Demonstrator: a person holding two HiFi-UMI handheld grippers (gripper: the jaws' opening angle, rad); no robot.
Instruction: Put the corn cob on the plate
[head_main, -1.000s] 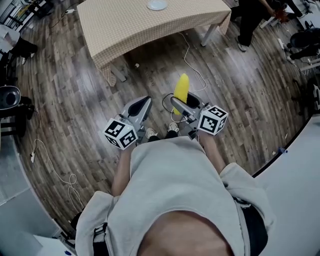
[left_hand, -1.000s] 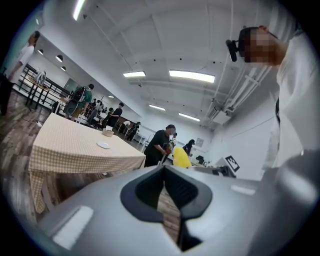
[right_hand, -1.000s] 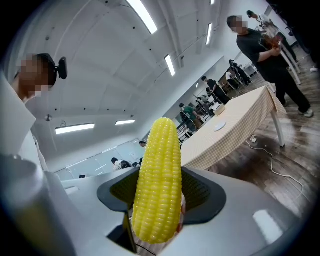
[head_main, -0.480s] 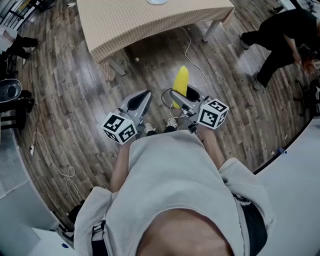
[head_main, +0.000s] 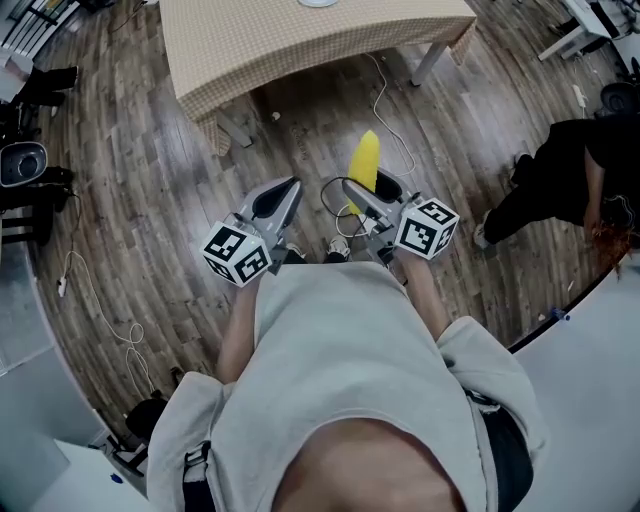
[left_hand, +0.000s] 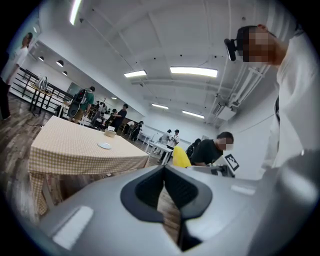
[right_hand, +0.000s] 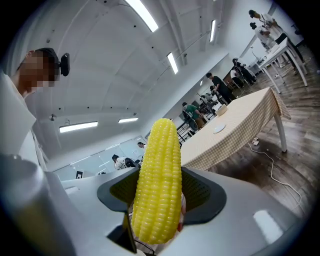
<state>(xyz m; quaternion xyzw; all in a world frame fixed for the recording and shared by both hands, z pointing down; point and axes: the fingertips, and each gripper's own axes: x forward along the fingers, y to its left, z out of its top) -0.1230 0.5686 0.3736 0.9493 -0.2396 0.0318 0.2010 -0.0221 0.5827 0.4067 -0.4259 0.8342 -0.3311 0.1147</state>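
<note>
A yellow corn cob (head_main: 362, 168) (right_hand: 159, 180) stands upright between the dark pads of my right gripper (head_main: 365, 192) (right_hand: 160, 176), which is shut on it in front of my chest. My left gripper (head_main: 290, 188) (left_hand: 164, 170) hangs beside it to the left, shut, with nothing in it. From the left gripper view the corn cob (left_hand: 181, 157) shows as a yellow tip to the right. A small white plate (left_hand: 104, 145) (right_hand: 219, 128) lies on the checked tablecloth of the table (head_main: 300, 45) (left_hand: 70, 150) (right_hand: 235, 130) ahead, across a stretch of wood floor.
A white cable (head_main: 385, 110) trails over the floor by the table's legs, and another cable (head_main: 100, 320) runs at the left. A person in dark clothes (head_main: 560, 180) bends at the right. Dark equipment (head_main: 25, 165) stands at the left, and a bowl (left_hand: 110, 133) sits on the table.
The person in dark clothes has moved from the top right down to the right side. The floor has slid a little under me; both grippers keep their pose, the corn still held.
</note>
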